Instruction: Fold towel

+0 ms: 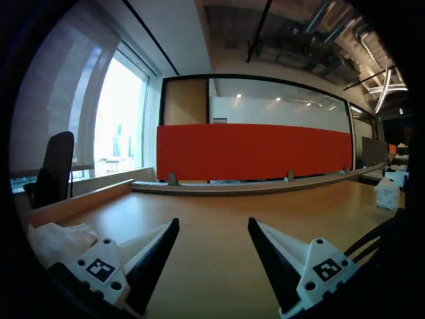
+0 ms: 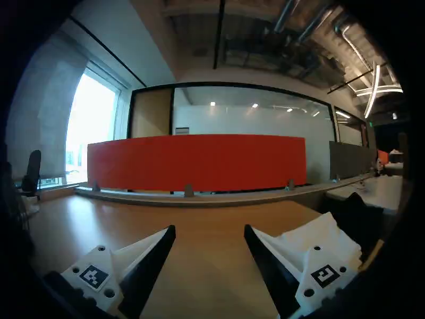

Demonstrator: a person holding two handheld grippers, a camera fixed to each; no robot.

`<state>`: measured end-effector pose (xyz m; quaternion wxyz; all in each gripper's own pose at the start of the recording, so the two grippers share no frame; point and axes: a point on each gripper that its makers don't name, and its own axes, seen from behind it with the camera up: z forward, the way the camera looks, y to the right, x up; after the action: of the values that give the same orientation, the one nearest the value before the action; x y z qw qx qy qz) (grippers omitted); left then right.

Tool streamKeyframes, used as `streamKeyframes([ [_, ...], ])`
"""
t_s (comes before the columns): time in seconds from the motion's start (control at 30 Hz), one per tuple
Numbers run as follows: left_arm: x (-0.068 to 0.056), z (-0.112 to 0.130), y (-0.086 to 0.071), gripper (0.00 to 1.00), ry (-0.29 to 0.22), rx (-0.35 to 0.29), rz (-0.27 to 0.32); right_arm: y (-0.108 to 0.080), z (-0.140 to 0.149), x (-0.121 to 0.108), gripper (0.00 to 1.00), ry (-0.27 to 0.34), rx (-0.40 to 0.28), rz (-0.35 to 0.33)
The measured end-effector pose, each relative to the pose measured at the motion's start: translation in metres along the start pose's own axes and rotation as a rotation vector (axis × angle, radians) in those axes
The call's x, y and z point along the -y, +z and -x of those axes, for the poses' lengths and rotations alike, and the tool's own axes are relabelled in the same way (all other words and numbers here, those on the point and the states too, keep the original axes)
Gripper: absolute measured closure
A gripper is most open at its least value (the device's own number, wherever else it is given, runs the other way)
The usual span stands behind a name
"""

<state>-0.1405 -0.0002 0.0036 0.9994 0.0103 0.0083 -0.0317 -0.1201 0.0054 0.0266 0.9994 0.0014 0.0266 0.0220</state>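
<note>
One light wooden table (image 1: 223,276), one red divider panel (image 1: 249,151), one black office chair (image 1: 53,167), two crumpled white cloths (image 1: 56,242) (image 1: 388,194). Two tools: left hand-held gripper (image 1: 212,220), right hand-held gripper (image 2: 209,227).

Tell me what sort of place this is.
Most likely an open-plan office: a long wooden desk with a red divider screen along its far edge, a black office chair by the window, and a glass-walled room behind.

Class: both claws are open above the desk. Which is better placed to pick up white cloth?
Probably the right claw: white cloth lies beside its fingertip. The left claw has its crumpled cloth farther back, beside its base.
</note>
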Motion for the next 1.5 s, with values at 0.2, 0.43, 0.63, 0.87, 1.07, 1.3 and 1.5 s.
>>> streamKeyframes([
  [0.2, 0.000, 0.000, 0.000, 0.04, 0.000, 0.000, 0.000, -0.001, 0.003, -0.004, 0.00, 0.021, -0.005, 0.014],
  [0.43, 0.000, 0.000, 0.000, 0.04, 0.000, 0.000, 0.000, -0.003, 0.005, 0.001, 0.00, 0.024, -0.008, 0.007],
  [0.63, 0.000, 0.000, 0.000, 0.04, 0.000, 0.000, 0.000, -0.003, 0.008, 0.008, 0.00, 0.011, -0.008, -0.006],
  [0.87, 0.000, -0.001, 0.000, 0.04, 0.000, 0.000, 0.000, 0.001, 0.015, 0.015, 0.00, -0.020, 0.002, -0.013],
  [1.07, 0.000, -0.001, 0.000, 0.04, 0.000, 0.000, 0.000, 0.001, 0.013, 0.015, 0.00, -0.023, 0.002, -0.009],
  [1.3, 0.000, -0.001, -0.001, 0.04, 0.000, 0.000, 0.000, 0.000, 0.013, 0.014, 0.00, -0.023, 0.001, -0.007],
  [1.5, 0.000, 0.000, 0.000, 0.04, 0.000, 0.000, 0.000, 0.000, 0.013, 0.013, 0.00, -0.023, 0.002, -0.005],
])
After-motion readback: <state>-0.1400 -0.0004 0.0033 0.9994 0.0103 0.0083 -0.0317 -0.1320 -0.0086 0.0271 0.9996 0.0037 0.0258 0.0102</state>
